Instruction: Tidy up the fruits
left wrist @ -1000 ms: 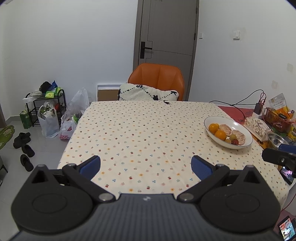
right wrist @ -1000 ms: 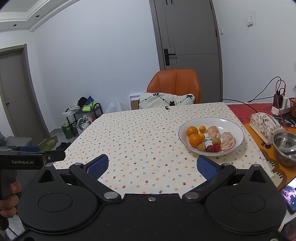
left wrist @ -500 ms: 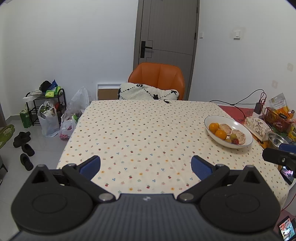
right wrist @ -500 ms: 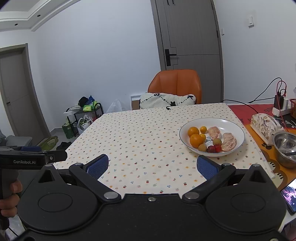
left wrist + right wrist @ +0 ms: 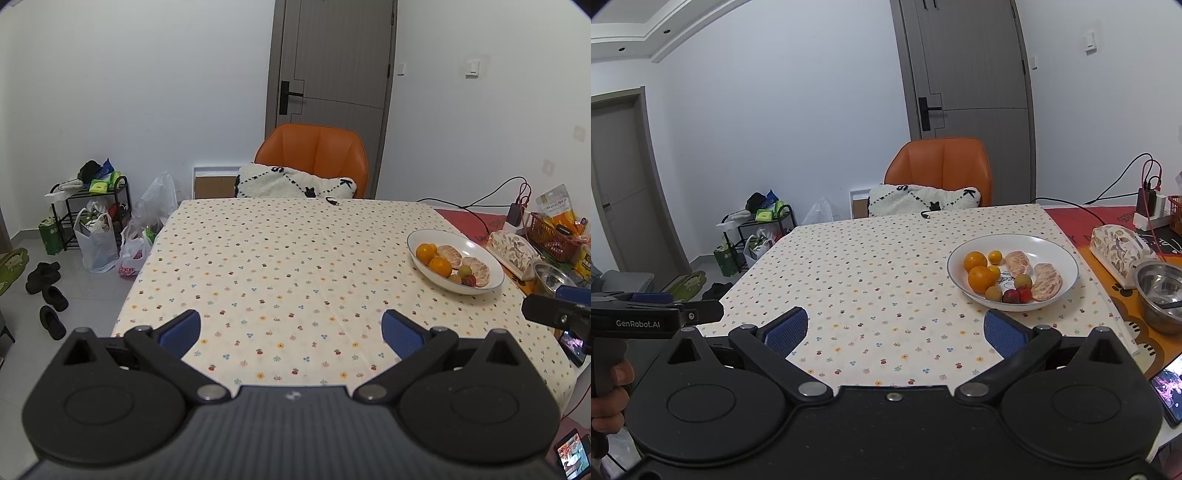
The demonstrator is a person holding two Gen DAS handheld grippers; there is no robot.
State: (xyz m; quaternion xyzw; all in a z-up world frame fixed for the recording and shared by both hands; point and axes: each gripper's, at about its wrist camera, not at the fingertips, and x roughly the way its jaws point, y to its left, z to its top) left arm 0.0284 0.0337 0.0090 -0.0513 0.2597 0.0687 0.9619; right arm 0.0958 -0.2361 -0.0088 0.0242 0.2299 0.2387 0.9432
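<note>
Both claws are wide and hold nothing: the left claw (image 5: 291, 330) and the right claw (image 5: 894, 328) hang above the near edge of the worktop (image 5: 871, 273). The fruits (image 5: 982, 278) lie in the white bowl (image 5: 1060, 254) at the right side.

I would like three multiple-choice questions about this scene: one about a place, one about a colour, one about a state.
1. Where does the white bowl of fruit stand?
A. on the dotted tablecloth
B. on the chair
C. on the floor

2. What colour is the chair behind the table?
A. green
B. orange
C. black

3. How is the right gripper?
A. shut on an orange
B. shut, empty
C. open, empty

Answers: 1 A, the bowl rests on the cloth near its right edge. 2 B, the backrest is orange. 3 C, the blue pads stand wide apart with only cloth between.
</note>
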